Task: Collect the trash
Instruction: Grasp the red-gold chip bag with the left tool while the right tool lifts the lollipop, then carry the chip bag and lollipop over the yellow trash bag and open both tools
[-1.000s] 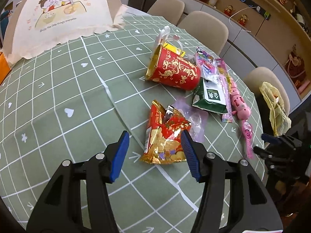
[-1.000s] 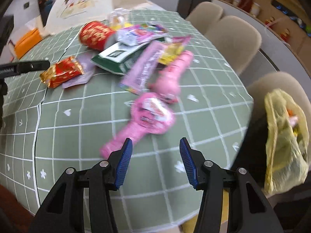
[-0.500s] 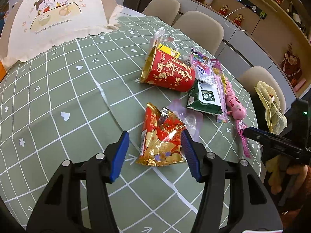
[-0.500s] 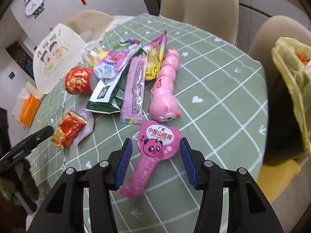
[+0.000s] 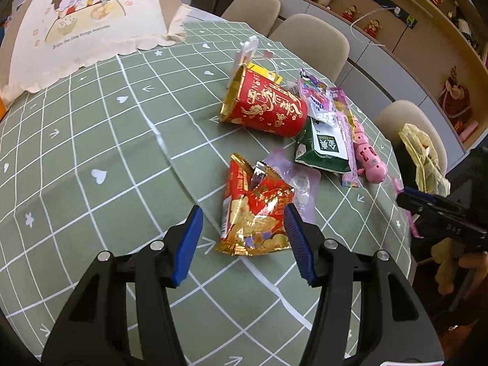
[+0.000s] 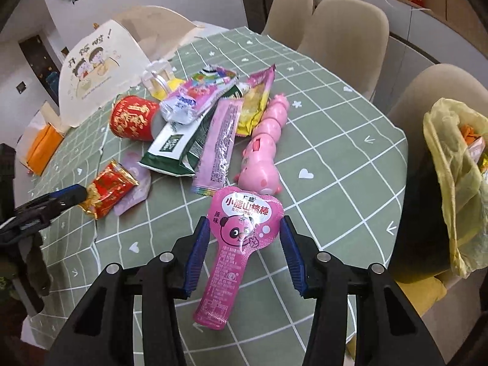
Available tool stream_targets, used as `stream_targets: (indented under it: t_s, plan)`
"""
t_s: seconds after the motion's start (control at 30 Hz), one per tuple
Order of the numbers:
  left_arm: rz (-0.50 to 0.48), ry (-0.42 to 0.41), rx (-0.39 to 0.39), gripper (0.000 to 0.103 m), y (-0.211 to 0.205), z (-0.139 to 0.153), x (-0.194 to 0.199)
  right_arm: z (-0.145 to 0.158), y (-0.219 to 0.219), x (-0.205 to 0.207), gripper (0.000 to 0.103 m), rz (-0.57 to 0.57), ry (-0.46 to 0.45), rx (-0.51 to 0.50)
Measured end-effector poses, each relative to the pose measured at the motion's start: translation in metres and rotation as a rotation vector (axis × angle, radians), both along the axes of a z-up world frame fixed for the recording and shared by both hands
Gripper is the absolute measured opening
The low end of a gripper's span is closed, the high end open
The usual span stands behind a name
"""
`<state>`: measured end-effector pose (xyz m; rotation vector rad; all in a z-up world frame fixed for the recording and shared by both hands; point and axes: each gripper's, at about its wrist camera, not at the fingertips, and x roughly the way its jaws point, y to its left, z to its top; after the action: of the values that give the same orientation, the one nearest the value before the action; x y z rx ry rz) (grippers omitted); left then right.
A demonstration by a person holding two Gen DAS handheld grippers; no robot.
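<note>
Lollipop wrapper (image 6: 241, 244) lies lengthwise, seemingly untouched, between the open right hand-held gripper (image 6: 244, 244), head pointing away.

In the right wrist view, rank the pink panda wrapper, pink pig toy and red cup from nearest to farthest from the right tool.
1. Pink panda wrapper, between the right tool's fingers.
2. Pink pig toy, just beyond it.
3. Red cup, far left.

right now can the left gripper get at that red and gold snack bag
Probably yes: the left gripper is open with the red and gold snack bag lying flat between its fingers, nothing on top of it.
</note>
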<state>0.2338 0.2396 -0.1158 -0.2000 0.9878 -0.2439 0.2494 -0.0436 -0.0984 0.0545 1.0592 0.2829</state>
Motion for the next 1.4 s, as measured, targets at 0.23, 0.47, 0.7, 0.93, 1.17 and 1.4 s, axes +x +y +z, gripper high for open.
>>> stream_targets:
  t_s: [0.23,0.47,0.7,0.93,1.17,1.4]
  plan:
    - [0.017,0.080,0.008,0.028,-0.010,-0.011,0.009,0.004,-0.002,-0.010,0.045,0.007,-0.009,0.010]
    - [0.006,0.063,0.032,0.011,-0.018,-0.002,0.000,0.008,-0.004,-0.018,0.045,0.013,-0.022,0.031]
    - [0.025,-0.050,0.032,0.010,-0.023,0.051,-0.004,0.030,-0.014,-0.022,0.045,0.005,-0.087,0.062]
    - [0.007,-0.161,0.008,0.010,-0.044,0.108,-0.003,0.074,-0.031,-0.020,0.045,0.018,-0.201,0.075]
    - [-0.035,-0.254,-0.053,0.010,-0.079,0.154,0.006,0.122,-0.053,-0.014,0.045,0.027,-0.320,0.061]
    - [-0.095,-0.313,-0.135,0.010,-0.139,0.191,0.025,0.168,-0.107,-0.012,0.045,-0.017,-0.425,0.036]
